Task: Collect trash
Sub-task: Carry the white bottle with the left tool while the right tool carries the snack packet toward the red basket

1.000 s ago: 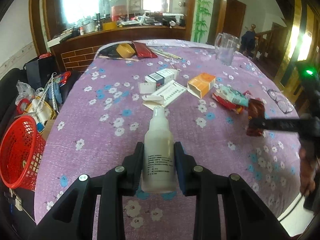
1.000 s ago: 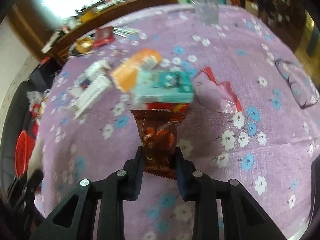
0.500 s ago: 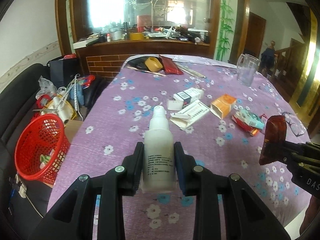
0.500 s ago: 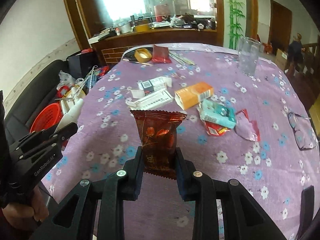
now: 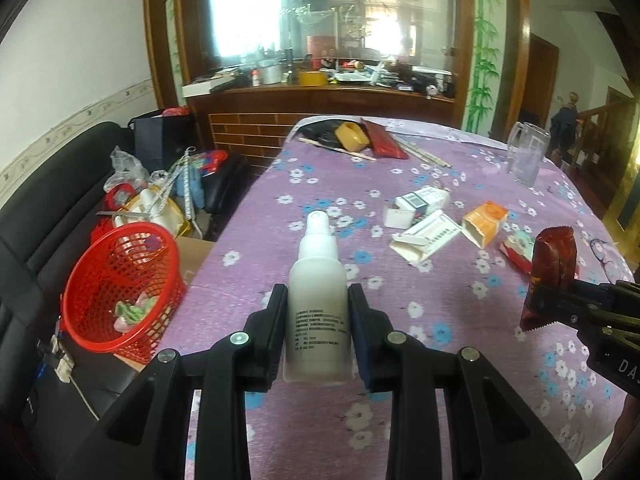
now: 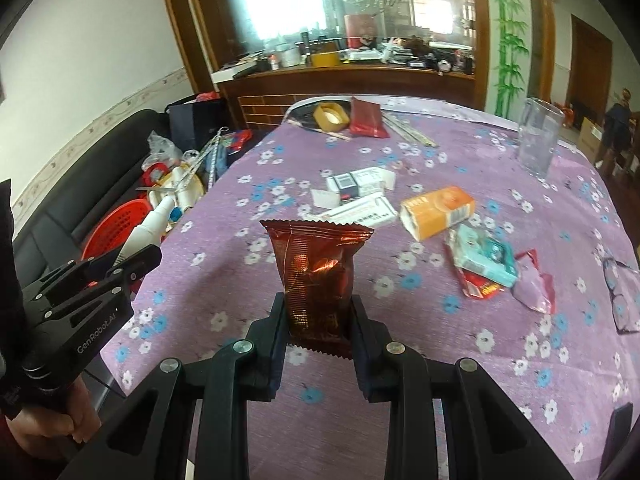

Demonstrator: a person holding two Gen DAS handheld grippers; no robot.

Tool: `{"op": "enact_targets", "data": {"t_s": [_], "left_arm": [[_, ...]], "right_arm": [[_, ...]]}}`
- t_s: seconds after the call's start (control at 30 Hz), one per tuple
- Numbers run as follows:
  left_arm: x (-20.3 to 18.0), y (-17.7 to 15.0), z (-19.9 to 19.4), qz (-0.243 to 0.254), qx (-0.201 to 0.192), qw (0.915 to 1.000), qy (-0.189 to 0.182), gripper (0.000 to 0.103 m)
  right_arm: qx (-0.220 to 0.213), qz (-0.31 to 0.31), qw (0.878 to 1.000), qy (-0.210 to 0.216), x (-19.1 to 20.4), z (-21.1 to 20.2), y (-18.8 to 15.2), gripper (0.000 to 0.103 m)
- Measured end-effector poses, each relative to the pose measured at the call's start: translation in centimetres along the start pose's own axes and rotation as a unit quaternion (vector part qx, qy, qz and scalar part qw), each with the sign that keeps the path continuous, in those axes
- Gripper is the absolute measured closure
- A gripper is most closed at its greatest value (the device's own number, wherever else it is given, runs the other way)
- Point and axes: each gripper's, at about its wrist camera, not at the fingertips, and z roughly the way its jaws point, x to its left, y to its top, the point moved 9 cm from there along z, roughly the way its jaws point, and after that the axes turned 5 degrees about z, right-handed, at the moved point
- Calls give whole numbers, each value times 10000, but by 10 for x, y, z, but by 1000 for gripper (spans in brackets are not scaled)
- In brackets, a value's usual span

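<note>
My left gripper (image 5: 318,312) is shut on a white plastic bottle (image 5: 318,276), held above the near left part of the purple flowered table (image 5: 320,184). My right gripper (image 6: 318,312) is shut on a brown foil snack wrapper (image 6: 318,276), also above the table. The wrapper (image 5: 554,272) also shows at the right of the left wrist view. The bottle (image 6: 148,228) shows at the left of the right wrist view. A red mesh basket (image 5: 120,284) with some scraps inside stands off the table's left edge. More trash lies on the table: white boxes (image 6: 360,196), an orange box (image 6: 438,212), a teal packet (image 6: 486,256).
A glass pitcher (image 6: 538,140) stands at the far right of the table. A tape roll (image 6: 330,116) and a red pouch (image 6: 366,118) lie at the far edge. Eyeglasses (image 6: 618,292) lie at the right. A black sofa (image 5: 36,208) with clutter sits left of the table.
Both grippers have lifted and pulled back from the table with their items. The left one has swung left, bringing the red basket closer and larger in view.
</note>
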Motion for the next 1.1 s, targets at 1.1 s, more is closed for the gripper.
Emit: {"op": "enact_targets", "data": {"t_s": [1.1], "left_arm": [[51, -18, -4, -342, 89, 9991, 250, 74]], "right_arm": [[247, -303, 9988, 305, 52, 24, 0, 72]]}}
